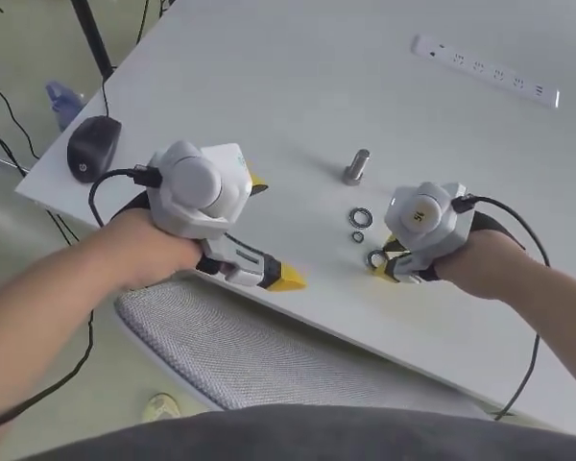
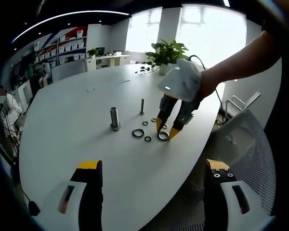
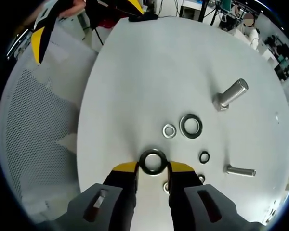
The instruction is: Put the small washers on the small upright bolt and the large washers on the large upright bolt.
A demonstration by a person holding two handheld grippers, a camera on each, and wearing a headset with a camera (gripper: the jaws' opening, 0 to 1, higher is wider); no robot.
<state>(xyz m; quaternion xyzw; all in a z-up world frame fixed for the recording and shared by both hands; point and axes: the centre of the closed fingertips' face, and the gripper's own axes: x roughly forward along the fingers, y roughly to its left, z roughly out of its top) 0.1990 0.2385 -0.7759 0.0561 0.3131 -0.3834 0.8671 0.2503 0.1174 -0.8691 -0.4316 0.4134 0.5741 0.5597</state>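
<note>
My right gripper [image 3: 153, 168] is down on the white table [image 1: 269, 86], shut on a large dark washer [image 3: 152, 161], which lies flat between its yellow tips [image 1: 376, 257]. Beyond it lie another large washer [image 3: 190, 125] and a small one [image 3: 169, 130]; further small washers [image 3: 204, 157] lie to the right. The large bolt [image 1: 357, 165] stands upright past them, and the thin small bolt [image 2: 142, 106] stands farther off. My left gripper [image 2: 153, 166] is open and holds nothing, hovering at the table's near edge [image 1: 271, 230] and facing the right gripper [image 2: 166, 131].
A grey mesh chair [image 1: 230, 346] sits under the table's near edge. A black mouse [image 1: 93, 146] lies at the left corner and a white power strip [image 1: 485, 69] at the far right. A potted plant [image 2: 166, 53] stands at the table's far end.
</note>
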